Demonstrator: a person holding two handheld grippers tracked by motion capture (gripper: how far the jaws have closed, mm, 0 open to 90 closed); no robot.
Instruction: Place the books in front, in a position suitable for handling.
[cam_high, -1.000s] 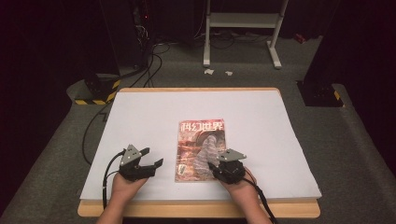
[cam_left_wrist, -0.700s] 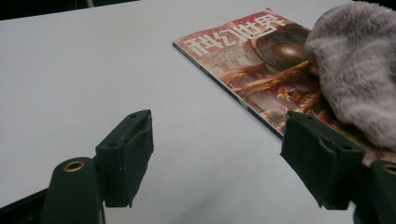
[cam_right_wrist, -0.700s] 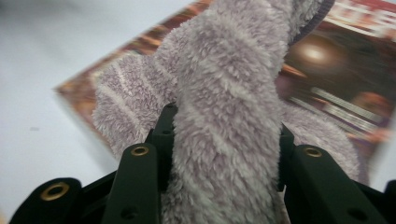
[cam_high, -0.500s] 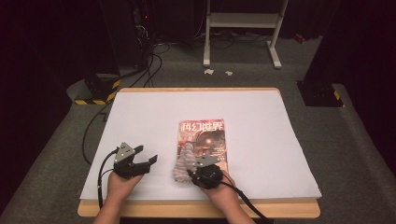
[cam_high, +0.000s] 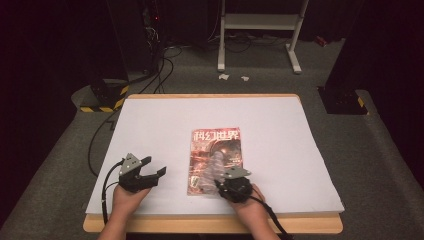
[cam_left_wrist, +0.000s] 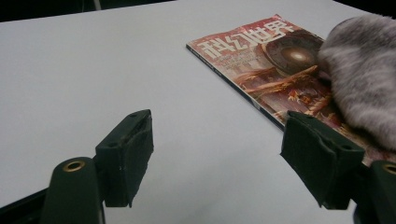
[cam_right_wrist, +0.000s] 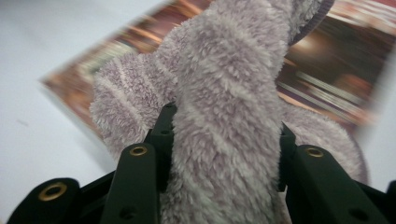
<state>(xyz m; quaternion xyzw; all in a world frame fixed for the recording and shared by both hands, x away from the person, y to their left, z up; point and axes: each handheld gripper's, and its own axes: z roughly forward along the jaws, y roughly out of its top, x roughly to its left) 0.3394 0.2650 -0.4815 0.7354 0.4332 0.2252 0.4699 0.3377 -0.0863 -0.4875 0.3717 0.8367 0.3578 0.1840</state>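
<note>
Right gripper view: right tongs (cam_right_wrist: 224, 140) clamp a fuzzy sock (cam_right_wrist: 224, 93) on the magazine (cam_right_wrist: 327, 60); left tongs (cam_left_wrist: 233, 154) released.

A wooden table (cam_high: 210, 223) under a white sheet (cam_high: 165, 125), a magazine (cam_high: 216, 150) lying flat on it

The magazine (cam_high: 215, 160) lies flat on the bench (cam_high: 280, 125), a little toward the person's side of its middle. A fuzzy cloth (cam_high: 218, 166) rests on the magazine's near half, and the right tool (cam_high: 231, 184) sits at the magazine's near right corner with the cloth pinched between its jaws. The left tool (cam_high: 150, 172) lies on the bench to the left of the magazine, apart from it, with bare bench between its spread jaws.
</note>
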